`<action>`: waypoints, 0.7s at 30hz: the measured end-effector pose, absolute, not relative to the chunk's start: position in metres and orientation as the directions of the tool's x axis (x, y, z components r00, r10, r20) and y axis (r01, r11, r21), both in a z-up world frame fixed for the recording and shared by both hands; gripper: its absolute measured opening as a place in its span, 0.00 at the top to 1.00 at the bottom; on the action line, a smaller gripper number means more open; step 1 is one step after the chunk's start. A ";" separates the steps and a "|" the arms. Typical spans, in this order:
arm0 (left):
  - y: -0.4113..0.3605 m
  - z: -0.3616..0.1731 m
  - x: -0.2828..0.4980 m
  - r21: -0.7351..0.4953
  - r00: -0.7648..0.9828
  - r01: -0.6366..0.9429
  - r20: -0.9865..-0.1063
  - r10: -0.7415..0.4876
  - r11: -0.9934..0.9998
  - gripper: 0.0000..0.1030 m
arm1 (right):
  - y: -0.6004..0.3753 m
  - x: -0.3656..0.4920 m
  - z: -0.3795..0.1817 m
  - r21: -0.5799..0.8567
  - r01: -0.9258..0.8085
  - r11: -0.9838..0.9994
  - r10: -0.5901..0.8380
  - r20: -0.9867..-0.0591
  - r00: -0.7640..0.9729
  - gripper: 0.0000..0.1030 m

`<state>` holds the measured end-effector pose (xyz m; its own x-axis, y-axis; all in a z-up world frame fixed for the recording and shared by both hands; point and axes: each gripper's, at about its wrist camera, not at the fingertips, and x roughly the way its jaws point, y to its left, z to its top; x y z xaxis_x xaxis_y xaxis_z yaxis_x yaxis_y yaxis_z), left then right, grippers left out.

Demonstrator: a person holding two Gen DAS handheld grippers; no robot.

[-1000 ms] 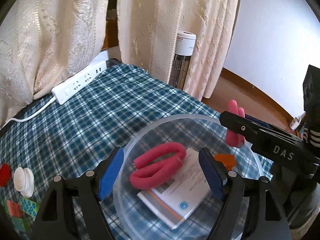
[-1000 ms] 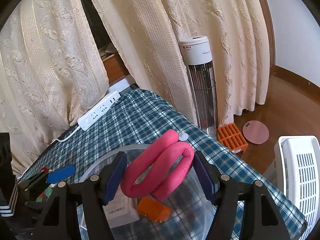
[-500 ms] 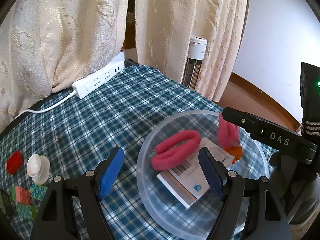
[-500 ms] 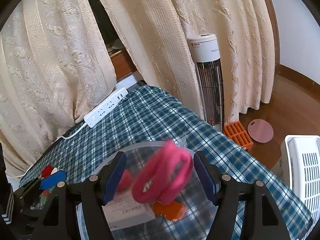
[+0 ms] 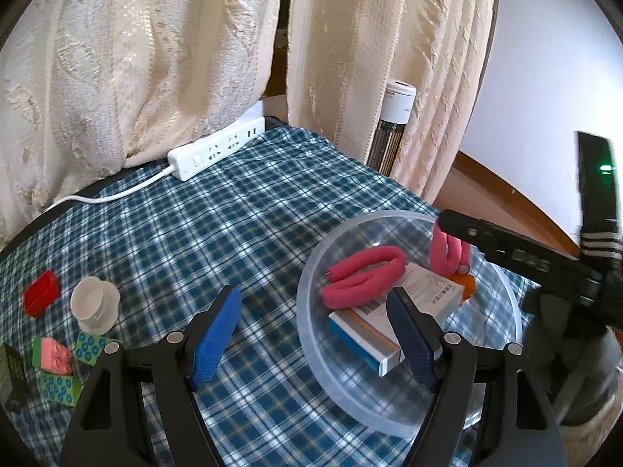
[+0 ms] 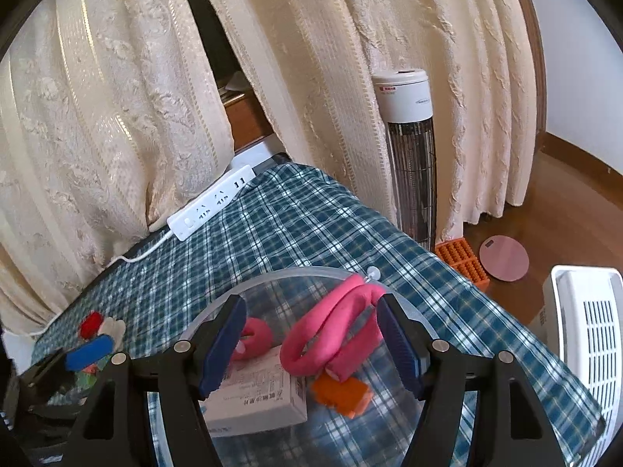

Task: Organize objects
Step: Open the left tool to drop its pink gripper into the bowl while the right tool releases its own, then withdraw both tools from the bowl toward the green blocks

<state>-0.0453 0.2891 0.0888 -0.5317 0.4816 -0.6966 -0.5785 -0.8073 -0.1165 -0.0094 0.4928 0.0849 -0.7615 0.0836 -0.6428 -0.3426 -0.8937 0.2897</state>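
A clear plastic bowl (image 5: pixel 311 272) sits on the checked tablecloth at the right. It holds a pink foam roller (image 5: pixel 364 276), a white medicine box (image 5: pixel 393 311) and an orange block (image 5: pixel 465 284). A second pink foam roller (image 6: pixel 335 334) drops into the bowl (image 6: pixel 272 278) between the open fingers of my right gripper (image 6: pixel 311 350), seemingly touching neither pad. The box (image 6: pixel 257 397) and orange block (image 6: pixel 342 393) lie below it. My left gripper (image 5: pixel 311 338) is open and empty, just left of the bowl's near rim.
At the left lie a red brick (image 5: pixel 42 294), a white cap (image 5: pixel 95 303) and several patterned bricks (image 5: pixel 58 354). A white power strip (image 5: pixel 216 151) lies at the table's far edge by the curtains. A tower heater (image 6: pixel 409 148) and white appliance (image 6: pixel 588 342) stand on the floor.
My right gripper let go of the second pink roller, which has dropped into the bowl. My left gripper has drawn back to the left, away from the bowl.
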 end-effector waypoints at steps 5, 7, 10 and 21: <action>0.272 0.091 -0.042 -0.122 -0.547 -0.555 -0.692 0.472 -0.823 0.24 | 0.502 -0.020 0.071 0.373 -0.325 -0.869 -0.019 -0.682 -0.731 0.29; 0.267 0.091 -0.043 -0.131 -0.550 -0.545 -0.690 0.472 -0.828 0.24 | 0.499 -0.020 0.069 0.375 -0.315 -0.872 -0.037 -0.692 -0.721 0.29; 0.262 0.092 -0.044 -0.140 -0.550 -0.538 -0.689 0.471 -0.832 0.24 | 0.492 -0.018 0.069 0.378 -0.292 -0.879 -0.063 -0.698 -0.713 0.29; 0.238 0.095 -0.039 -0.145 -0.566 -0.518 -0.681 0.465 -0.843 0.24 | 0.464 -0.006 0.089 0.304 -0.274 -0.912 -0.009 -0.684 -0.729 0.29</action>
